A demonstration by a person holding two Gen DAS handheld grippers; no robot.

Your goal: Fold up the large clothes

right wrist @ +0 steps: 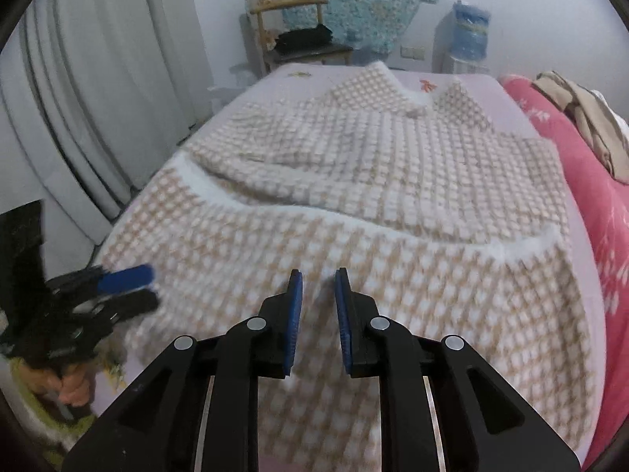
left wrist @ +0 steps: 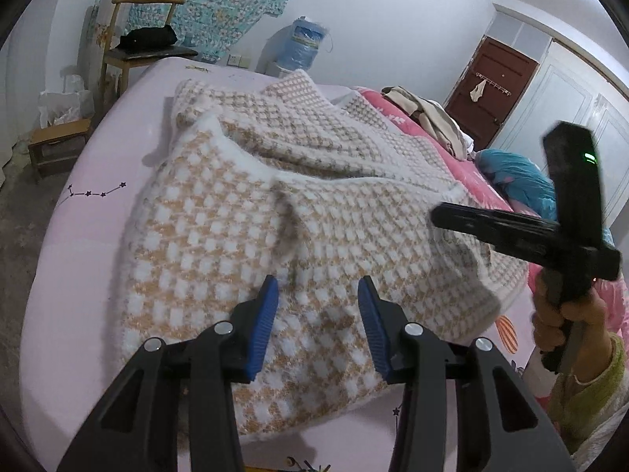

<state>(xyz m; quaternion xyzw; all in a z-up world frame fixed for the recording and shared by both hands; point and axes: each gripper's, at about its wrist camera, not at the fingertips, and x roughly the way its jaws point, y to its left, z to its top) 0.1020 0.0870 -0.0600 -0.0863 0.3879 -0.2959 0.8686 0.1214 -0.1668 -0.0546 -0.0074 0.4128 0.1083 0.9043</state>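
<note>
**Fold Laid, Grippers Clear of the Cloth**

Spread across the pink bed (left wrist: 78, 236), filling the middle of both views: a checked tan-and-white fleece garment (right wrist: 354, 259), its near half doubled over so a fuzzy white hem runs across mid-frame. Collar points seen at the top of the right view, toward the far wall. Surface nubbly, thick, rumpled in soft ridges at centre in the left view.

Left gripper (left wrist: 318, 322) poised low over the near edge, blue pads apart, nothing between them. Right gripper (right wrist: 318, 322) narrowed to a slim gap, likewise empty, pointed down at the folded layer. Both apparently lifted off to judge the fold before the next grab. Pink quilt (right wrist: 589, 204) and loose clothes (right wrist: 582, 118) piled at right, out of the working area.
</note>
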